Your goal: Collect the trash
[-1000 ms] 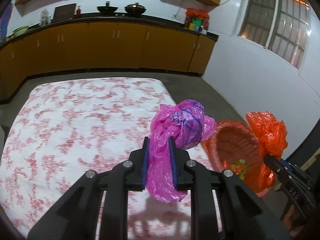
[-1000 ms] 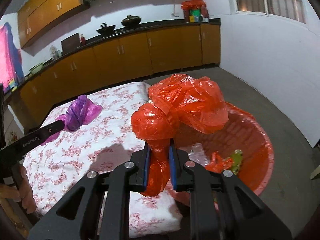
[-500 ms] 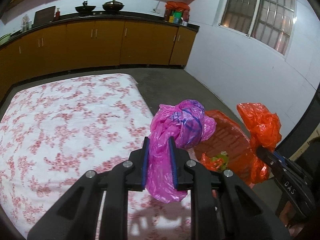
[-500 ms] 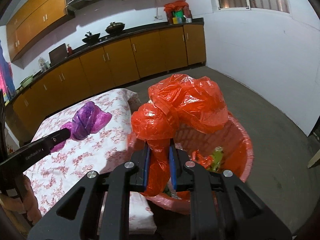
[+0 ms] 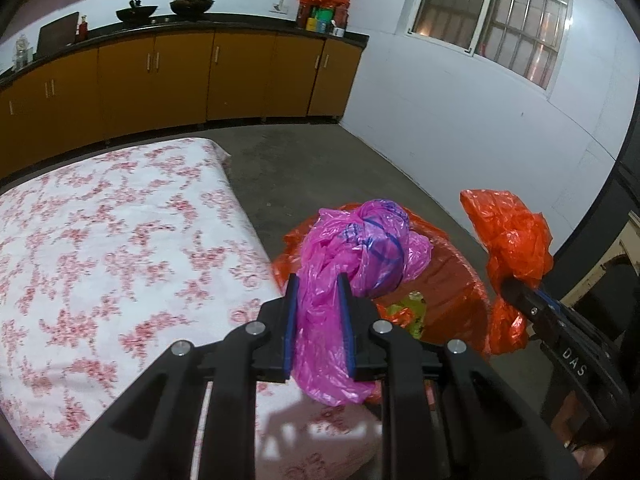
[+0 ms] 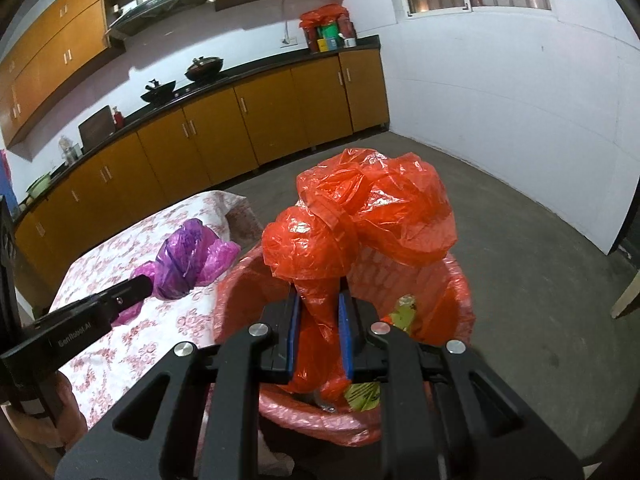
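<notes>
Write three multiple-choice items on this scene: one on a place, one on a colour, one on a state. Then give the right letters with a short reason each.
1. Where does the red bin stand?
A. on the kitchen counter
B. on the floor beside the flowered table
C. on the windowsill

2. What colour is the bag in the left gripper?
A. pink
B. green
C. white

3. What is the state of the right gripper?
A. open and empty
B. shut on a bottle
C. shut on the orange bag

Answers:
1. B: the bin's rim sits against the edge of the flowered table, on the concrete floor.
2. A: the pink bag hangs between the gripper's blue pads.
3. C: the neck of the orange bag is pinched between its pads, above the bin.
</notes>
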### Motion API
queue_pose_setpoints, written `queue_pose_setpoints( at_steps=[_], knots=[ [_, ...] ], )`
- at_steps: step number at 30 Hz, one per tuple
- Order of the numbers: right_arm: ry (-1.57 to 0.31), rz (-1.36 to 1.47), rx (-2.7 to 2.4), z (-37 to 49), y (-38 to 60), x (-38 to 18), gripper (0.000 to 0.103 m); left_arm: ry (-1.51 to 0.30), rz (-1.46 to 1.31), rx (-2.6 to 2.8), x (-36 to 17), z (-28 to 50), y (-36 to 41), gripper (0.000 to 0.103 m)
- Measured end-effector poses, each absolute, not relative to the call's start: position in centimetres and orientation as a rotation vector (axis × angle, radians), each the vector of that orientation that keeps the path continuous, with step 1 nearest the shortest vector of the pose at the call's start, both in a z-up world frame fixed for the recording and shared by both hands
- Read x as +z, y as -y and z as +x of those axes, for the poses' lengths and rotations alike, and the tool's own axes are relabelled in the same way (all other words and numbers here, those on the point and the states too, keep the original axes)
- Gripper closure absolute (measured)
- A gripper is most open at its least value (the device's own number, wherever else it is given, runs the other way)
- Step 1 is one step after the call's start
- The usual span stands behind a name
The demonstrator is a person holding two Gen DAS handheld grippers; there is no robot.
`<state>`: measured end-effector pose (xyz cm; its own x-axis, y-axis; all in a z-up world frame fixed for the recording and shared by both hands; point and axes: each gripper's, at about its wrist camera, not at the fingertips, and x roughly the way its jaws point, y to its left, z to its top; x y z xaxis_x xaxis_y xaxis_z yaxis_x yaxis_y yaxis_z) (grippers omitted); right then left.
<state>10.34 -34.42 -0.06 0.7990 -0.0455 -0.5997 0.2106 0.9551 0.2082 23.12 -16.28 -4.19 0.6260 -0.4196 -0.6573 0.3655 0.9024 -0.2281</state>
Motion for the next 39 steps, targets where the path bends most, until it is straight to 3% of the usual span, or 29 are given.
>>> queue_pose_setpoints(
  at_steps=[10,14,18,21,24,26,29,34,39],
  knots=[
    [-0.607,0.301,-0.166,11.4,35.9,0.2,0.084,-0.828,-0.092,-0.512,-5.7,24.4,19.7,0.078],
    [-0.596,0.320,-0.168,11.4,36.3,0.0,0.065,-0.852,-0.105,-0.521,-6.5,24.7,20.1,0.072],
    [-0.588,0.316,-0.179,11.0,36.6,-0.1,0.052,-0.857,-0.103,-0.508,-7.0,24.6,19.5,0.068],
    [-0.585,0.309,-0.194,10.1,36.5,-0.2,0.046,-0.842,-0.116,-0.473,-6.7,24.0,18.0,0.060],
    [-0.576,0.282,-0.213,8.8,36.1,0.0,0.035,-0.786,-0.097,-0.421,-5.8,22.7,16.4,0.044],
    [-0.559,0.251,-0.232,7.4,35.3,0.4,0.023,-0.729,-0.070,-0.376,-4.9,21.2,14.8,0.034],
    [-0.524,0.203,-0.253,5.4,34.0,1.0,0.012,-0.652,-0.032,-0.309,-3.6,18.9,12.5,0.020],
    [-0.494,0.116,-0.280,2.9,31.2,1.7,0.011,-0.546,0.026,-0.211,-1.6,14.9,9.2,0.007],
    [-0.479,0.093,-0.264,0.7,28.7,2.1,0.011,-0.476,0.064,-0.137,-0.2,11.1,6.6,0.004]
  ],
)
